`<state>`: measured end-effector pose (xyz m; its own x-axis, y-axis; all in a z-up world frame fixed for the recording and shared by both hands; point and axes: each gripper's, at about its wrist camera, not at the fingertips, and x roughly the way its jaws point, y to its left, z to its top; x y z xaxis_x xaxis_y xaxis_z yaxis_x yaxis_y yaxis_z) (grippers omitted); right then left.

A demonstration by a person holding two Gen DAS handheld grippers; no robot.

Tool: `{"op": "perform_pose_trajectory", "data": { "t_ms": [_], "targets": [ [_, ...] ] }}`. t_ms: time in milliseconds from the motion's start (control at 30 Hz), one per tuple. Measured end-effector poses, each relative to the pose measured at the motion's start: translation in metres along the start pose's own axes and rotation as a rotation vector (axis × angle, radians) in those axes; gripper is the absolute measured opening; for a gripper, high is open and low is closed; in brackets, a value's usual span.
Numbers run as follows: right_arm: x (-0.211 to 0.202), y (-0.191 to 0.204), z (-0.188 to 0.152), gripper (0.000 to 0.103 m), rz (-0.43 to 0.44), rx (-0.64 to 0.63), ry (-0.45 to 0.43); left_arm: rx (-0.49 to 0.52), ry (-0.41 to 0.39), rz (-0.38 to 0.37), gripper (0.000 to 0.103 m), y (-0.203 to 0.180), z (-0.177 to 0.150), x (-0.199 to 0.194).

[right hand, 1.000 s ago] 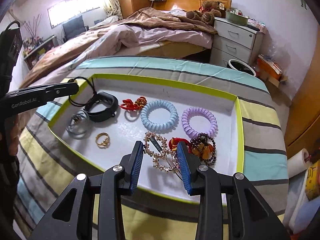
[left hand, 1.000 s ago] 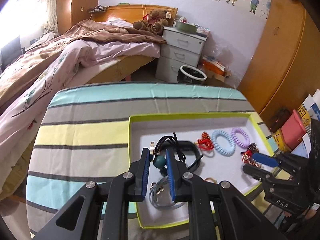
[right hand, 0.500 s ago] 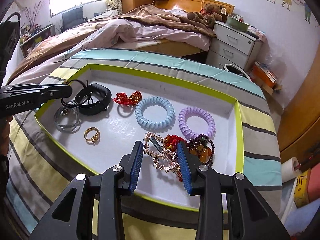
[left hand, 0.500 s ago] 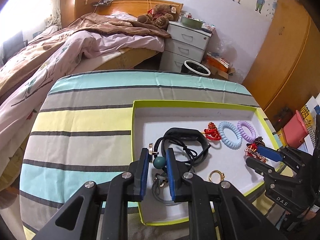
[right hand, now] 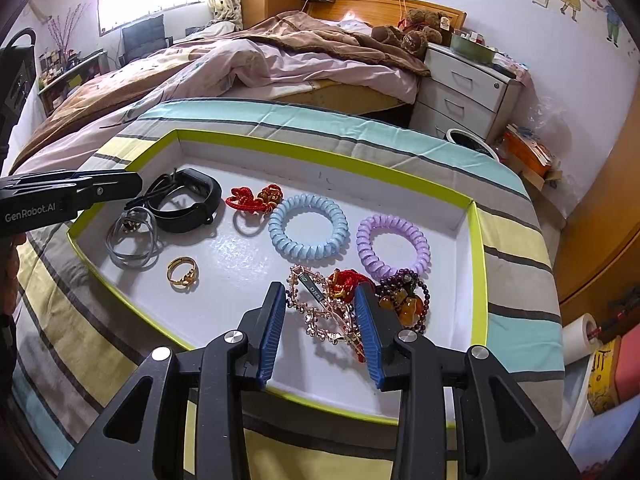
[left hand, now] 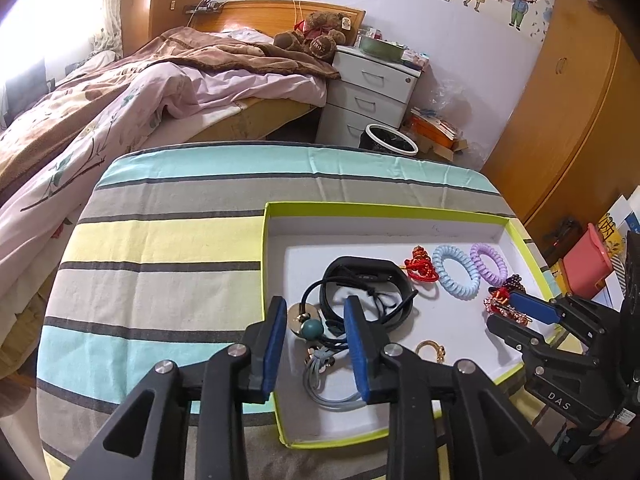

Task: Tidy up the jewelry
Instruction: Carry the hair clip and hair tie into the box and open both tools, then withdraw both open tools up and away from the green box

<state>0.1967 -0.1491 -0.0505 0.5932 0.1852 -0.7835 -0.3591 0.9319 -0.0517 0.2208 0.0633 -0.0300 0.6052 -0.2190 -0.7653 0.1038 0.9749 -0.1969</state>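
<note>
The left gripper (left hand: 316,340) is opening, its pads releasing the teal-bead cord necklace (left hand: 310,328) now lying between them at the left end of the tray (left hand: 384,211). At the tray's right end, the right gripper (right hand: 320,316) is straddling the gold chain bracelet (right hand: 320,312), jaws apart and gripping nothing, nearer to it than the left gripper.
</note>
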Motion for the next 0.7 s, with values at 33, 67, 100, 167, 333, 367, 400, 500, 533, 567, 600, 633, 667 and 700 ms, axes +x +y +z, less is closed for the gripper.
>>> {"op": "perform_pose_trajectory", "data": {
  "t_ms": [33, 67, 100, 167, 333, 367, 400, 500, 533, 567, 600, 633, 667, 700],
  "targets": [
    [0.001, 0.000, 0.001, 0.038, 0.000, 0.001, 0.000, 0.000, 0.000, 0.000, 0.030, 0.000, 0.000, 0.000],
    [0.001, -0.001, 0.001, 0.039, -0.002, 0.002, -0.001, 0.000, 0.001, -0.001, 0.030, -0.001, 0.000, 0.000],
    [0.000, -0.001, 0.001, 0.042, -0.002, 0.004, -0.002, 0.002, 0.000, -0.004, 0.030, -0.001, 0.000, -0.001],
    [0.000, -0.001, 0.001, 0.043, 0.006, 0.005, -0.003, 0.001, -0.004, -0.008, 0.036, -0.002, -0.001, -0.002],
    [-0.001, 0.003, 0.001, 0.044, 0.016, 0.000, -0.011, 0.003, -0.009, -0.014, 0.036, -0.006, -0.003, -0.007],
    [-0.002, 0.004, 0.001, 0.044, 0.013, -0.002, -0.014, 0.001, -0.010, -0.012, 0.036, -0.006, -0.002, -0.007],
    [-0.002, 0.005, 0.001, 0.044, 0.012, -0.003, -0.017, -0.001, -0.011, -0.012, 0.036, -0.006, -0.003, -0.009],
    [-0.006, 0.005, 0.001, 0.045, 0.011, 0.005, -0.028, -0.006, -0.022, -0.010, 0.037, -0.007, -0.005, -0.015],
    [-0.007, 0.006, 0.001, 0.045, 0.010, 0.008, -0.031, -0.001, -0.023, -0.009, 0.037, -0.009, -0.005, -0.017],
    [-0.010, 0.006, 0.001, 0.046, 0.010, 0.011, -0.036, 0.002, -0.024, -0.007, 0.041, -0.010, -0.006, -0.019],
    [-0.012, 0.006, 0.000, 0.046, 0.009, 0.015, -0.040, 0.006, -0.027, 0.003, 0.045, -0.013, -0.007, -0.023],
    [-0.014, 0.006, -0.001, 0.047, 0.008, 0.019, -0.043, 0.010, -0.033, 0.008, 0.054, -0.015, -0.008, -0.026],
    [-0.016, 0.006, -0.001, 0.048, 0.008, 0.023, -0.048, 0.012, -0.038, 0.009, 0.057, -0.016, -0.008, -0.029],
    [-0.019, 0.006, -0.002, 0.048, 0.010, 0.028, -0.053, 0.011, -0.048, 0.009, 0.057, -0.019, -0.011, -0.034]
  ]
}}
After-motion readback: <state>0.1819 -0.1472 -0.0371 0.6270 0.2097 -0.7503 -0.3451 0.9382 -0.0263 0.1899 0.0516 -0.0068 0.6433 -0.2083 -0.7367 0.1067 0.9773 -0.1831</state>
